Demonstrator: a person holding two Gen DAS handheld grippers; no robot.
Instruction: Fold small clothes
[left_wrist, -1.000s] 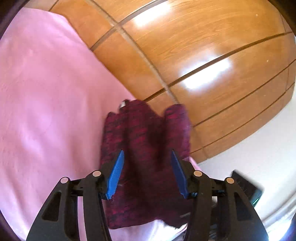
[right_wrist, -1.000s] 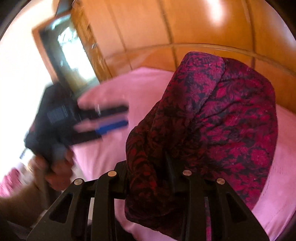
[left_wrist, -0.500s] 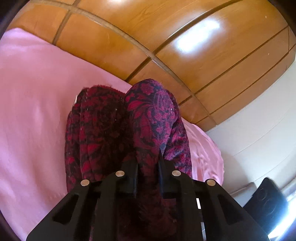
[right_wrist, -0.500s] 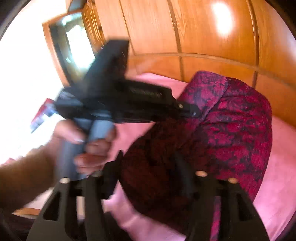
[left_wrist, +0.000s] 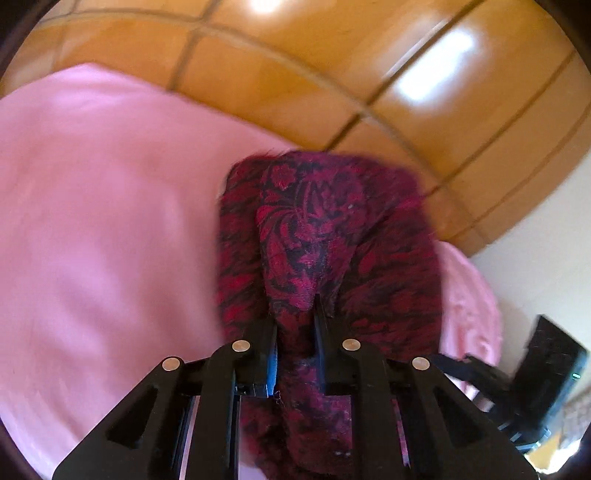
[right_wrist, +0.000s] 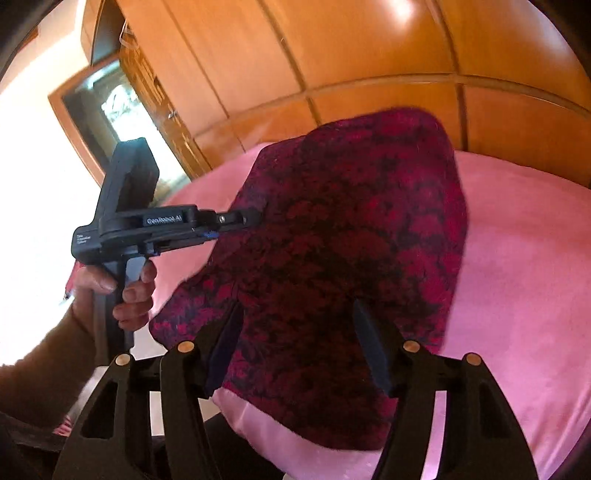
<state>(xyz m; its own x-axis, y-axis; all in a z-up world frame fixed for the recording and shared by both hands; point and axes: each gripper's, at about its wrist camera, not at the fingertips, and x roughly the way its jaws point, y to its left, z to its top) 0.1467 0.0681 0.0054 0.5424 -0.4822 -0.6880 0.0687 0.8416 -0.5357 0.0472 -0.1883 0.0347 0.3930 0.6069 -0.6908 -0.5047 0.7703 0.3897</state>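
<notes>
A dark red garment with a black floral pattern (left_wrist: 332, 221) lies bunched on the pink bedsheet (left_wrist: 110, 221). My left gripper (left_wrist: 295, 314) is shut on a raised fold of it, and the cloth hangs down between and below its jaws. In the right wrist view the same garment (right_wrist: 351, 203) spreads over the bed's near corner. My right gripper (right_wrist: 297, 310) stands open over its near part, the fingers (right_wrist: 369, 339) apart on either side of the cloth without pinching it. The left gripper (right_wrist: 251, 218) enters from the left, held by a hand (right_wrist: 129, 291), with its tip at the garment's left edge.
Glossy wooden panels (left_wrist: 332, 74) rise right behind the bed. A wood-framed opening (right_wrist: 110, 96) stands at the left of the right wrist view. The pink sheet (right_wrist: 517, 258) spreads wide to the right of the garment. The bed's edge runs just below the right gripper.
The left gripper went from open above the garment to shut on a fold. The right gripper, shut on the cloth a second ago, has opened. The left gripper moved in to the garment's edge.
</notes>
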